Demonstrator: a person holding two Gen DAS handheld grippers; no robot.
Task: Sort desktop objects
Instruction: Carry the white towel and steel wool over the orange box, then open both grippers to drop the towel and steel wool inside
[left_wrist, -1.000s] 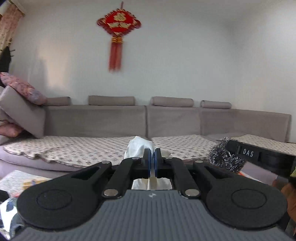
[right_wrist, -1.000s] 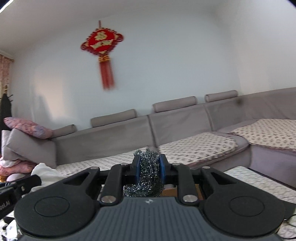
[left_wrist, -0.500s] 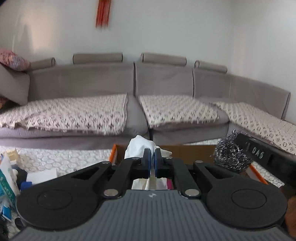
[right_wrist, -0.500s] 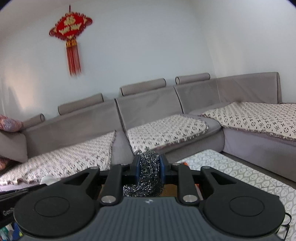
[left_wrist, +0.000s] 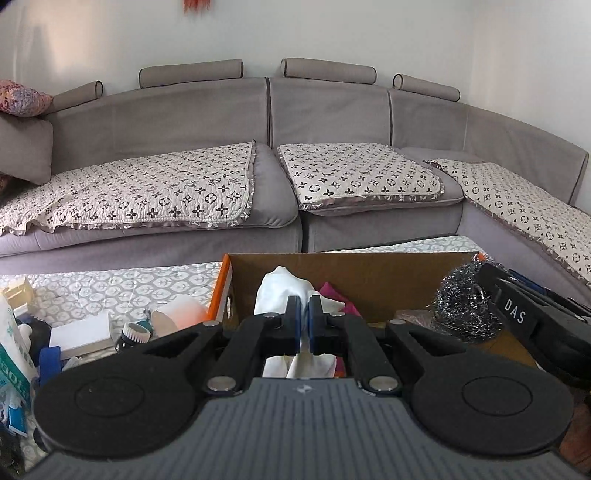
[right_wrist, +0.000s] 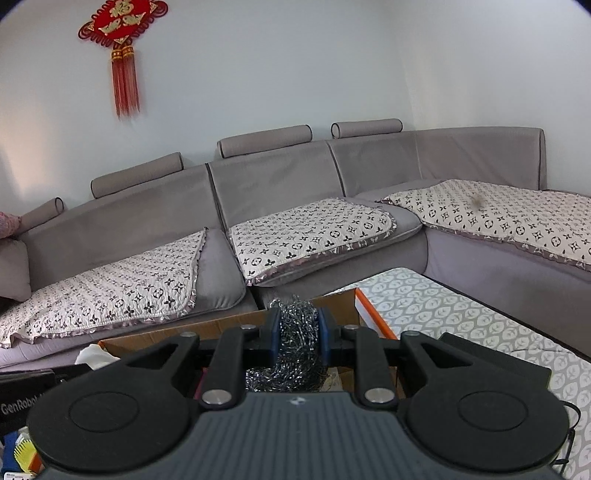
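My left gripper (left_wrist: 303, 319) pinched a cloth (left_wrist: 282, 291), my right gripper (right_wrist: 297, 332) a scourer (right_wrist: 295, 350), over the box (left_wrist: 369, 273) below; releasing seemed next

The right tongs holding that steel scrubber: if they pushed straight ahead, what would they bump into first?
Probably the far wall of the cardboard box, just beyond the steel wool held in the right tongs. Beyond it is the grey sofa; depth is hard to judge.
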